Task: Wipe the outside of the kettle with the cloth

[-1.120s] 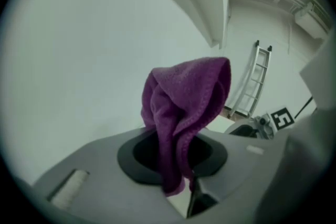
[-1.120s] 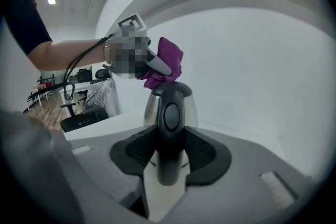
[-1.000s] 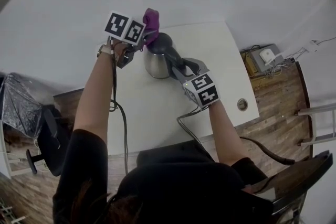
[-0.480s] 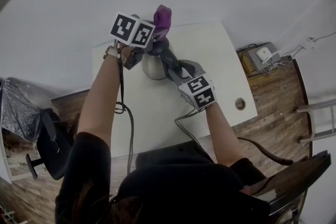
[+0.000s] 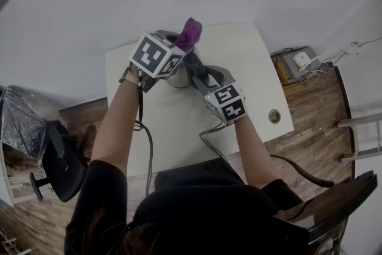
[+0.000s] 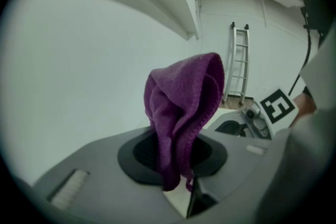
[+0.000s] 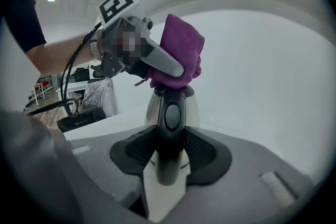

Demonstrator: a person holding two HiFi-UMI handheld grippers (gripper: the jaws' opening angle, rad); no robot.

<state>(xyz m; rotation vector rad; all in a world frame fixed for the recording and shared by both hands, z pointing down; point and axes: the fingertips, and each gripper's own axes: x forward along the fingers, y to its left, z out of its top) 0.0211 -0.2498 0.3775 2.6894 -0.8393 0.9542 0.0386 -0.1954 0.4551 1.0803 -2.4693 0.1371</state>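
**Head view: both grippers crowd the kettle**

White table [image 5: 250,63] first, with the steel kettle [image 7: 193,107] upright toward its far side. The right gripper [image 7: 169,150] has its jaws clamped on the black handle [image 7: 169,118] (a fairly wide grip). The left gripper [image 6: 176,152] pinches the purple cloth [image 6: 184,107], bunched just above the kettle's lid.

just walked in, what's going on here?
A person with a gripper in each hand is wiping a steel kettle on a white table. The right gripper is clamped on the kettle's black handle, steadying it. The left gripper grips a purple cloth, bunched against the kettle's top.
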